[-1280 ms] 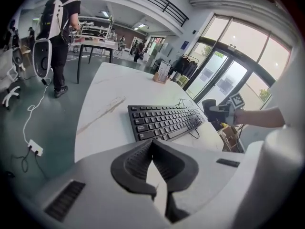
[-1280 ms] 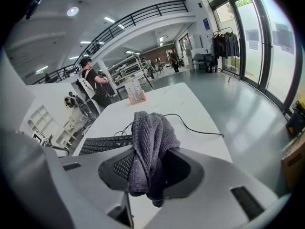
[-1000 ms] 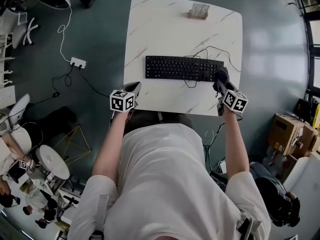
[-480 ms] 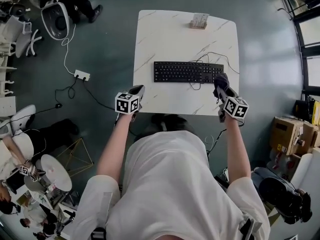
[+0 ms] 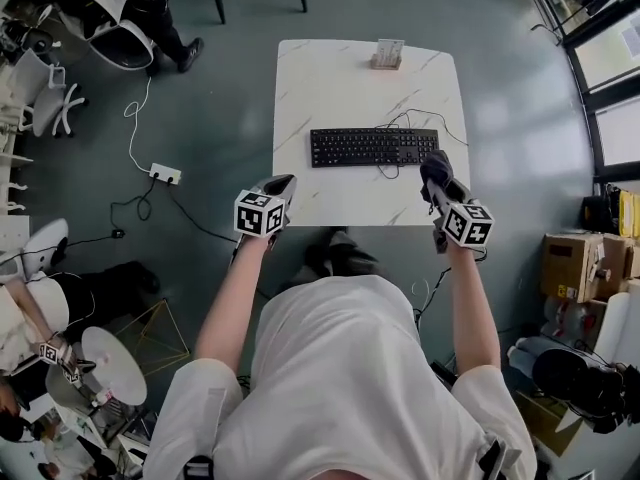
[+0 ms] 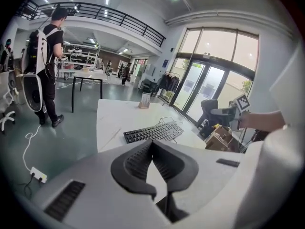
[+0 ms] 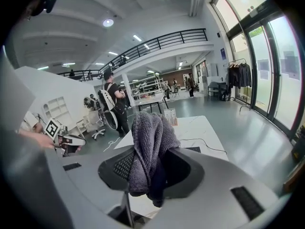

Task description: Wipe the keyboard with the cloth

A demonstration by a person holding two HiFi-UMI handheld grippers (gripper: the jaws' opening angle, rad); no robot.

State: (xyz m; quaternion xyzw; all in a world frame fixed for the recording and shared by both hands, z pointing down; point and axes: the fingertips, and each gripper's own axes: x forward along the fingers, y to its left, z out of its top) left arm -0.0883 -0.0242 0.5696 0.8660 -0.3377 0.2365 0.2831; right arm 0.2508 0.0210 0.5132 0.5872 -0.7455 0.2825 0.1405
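A black keyboard (image 5: 372, 147) lies across the middle of the white marble table (image 5: 330, 78); it also shows in the left gripper view as the keyboard (image 6: 152, 132). My right gripper (image 5: 433, 172) hovers off the keyboard's right end, shut on a dark grey cloth (image 7: 150, 149) that bunches up between its jaws; the cloth (image 5: 438, 164) shows from above too. My left gripper (image 5: 284, 186) is held over the table's near left edge, its jaws (image 6: 153, 149) shut with nothing between them.
A small card holder (image 5: 387, 54) stands at the table's far edge. The keyboard's cable (image 5: 420, 120) loops on the table's right part. A power strip (image 5: 165, 174) and cords lie on the floor at left. Cardboard boxes (image 5: 575, 268) stand at right. A person (image 6: 44, 61) stands beyond the table.
The head view has pulled back and risen, so the table looks smaller and farther. Both grippers keep about the same places relative to the keyboard; the cloth stays in the right gripper.
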